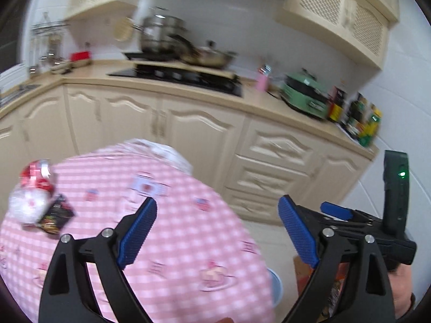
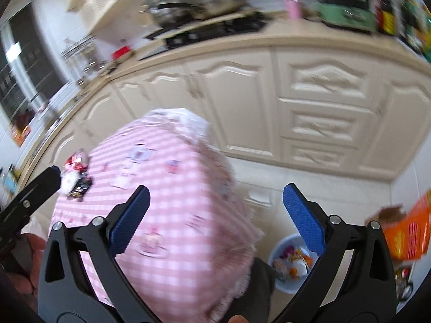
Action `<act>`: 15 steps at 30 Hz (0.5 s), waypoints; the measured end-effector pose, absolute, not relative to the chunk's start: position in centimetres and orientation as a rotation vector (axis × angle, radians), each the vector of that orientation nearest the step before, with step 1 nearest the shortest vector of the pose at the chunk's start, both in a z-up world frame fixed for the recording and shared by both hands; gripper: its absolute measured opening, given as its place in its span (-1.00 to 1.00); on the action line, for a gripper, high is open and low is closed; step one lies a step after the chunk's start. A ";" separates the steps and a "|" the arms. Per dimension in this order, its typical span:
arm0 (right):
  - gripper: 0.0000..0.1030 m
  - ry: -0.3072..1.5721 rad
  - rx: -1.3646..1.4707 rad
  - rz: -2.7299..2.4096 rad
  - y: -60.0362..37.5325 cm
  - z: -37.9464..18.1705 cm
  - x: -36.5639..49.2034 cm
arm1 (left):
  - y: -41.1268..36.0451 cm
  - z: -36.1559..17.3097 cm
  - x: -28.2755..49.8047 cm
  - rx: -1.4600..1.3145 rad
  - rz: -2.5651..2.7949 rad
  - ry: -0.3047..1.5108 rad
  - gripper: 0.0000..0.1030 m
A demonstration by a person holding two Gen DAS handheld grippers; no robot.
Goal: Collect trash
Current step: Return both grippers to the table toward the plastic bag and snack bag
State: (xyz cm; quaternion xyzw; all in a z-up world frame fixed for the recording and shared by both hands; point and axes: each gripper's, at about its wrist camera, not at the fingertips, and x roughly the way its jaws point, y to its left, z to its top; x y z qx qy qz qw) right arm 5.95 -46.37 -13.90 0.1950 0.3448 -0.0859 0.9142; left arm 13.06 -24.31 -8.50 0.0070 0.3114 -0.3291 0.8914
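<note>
Each black plastic two-finger left gripper (image 1: 216,232) and right gripper (image 2: 215,220) carries ribbed blue rubber pads (image 1: 138,232) (silver pivot screws (image 1: 107,232) behind); a green indicator light (image 1: 402,174) glows.

L claw (image 1: 216,235) & R claw (image 2: 215,220) both agape, empty.

This is a home kitchen. A beige countertop (image 1: 269,102) runs across the upper part of the view over cream cabinets with carved panel doors (image 1: 199,134). At twelve o'clock a black cooktop (image 1: 177,76) carries a steel stockpot (image 1: 161,36) and a pan. At two o'clock sits a mint-green countertop cooker (image 1: 305,94). A pink gingham tablecloth (image 1: 167,231) covers a table at six o'clock.
</note>
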 end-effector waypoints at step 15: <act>0.88 0.697 0.220 0.054 -33.8 -10.2 15.1 | -8.8 -6.7 17.1 -0.041 -0.350 0.535 0.77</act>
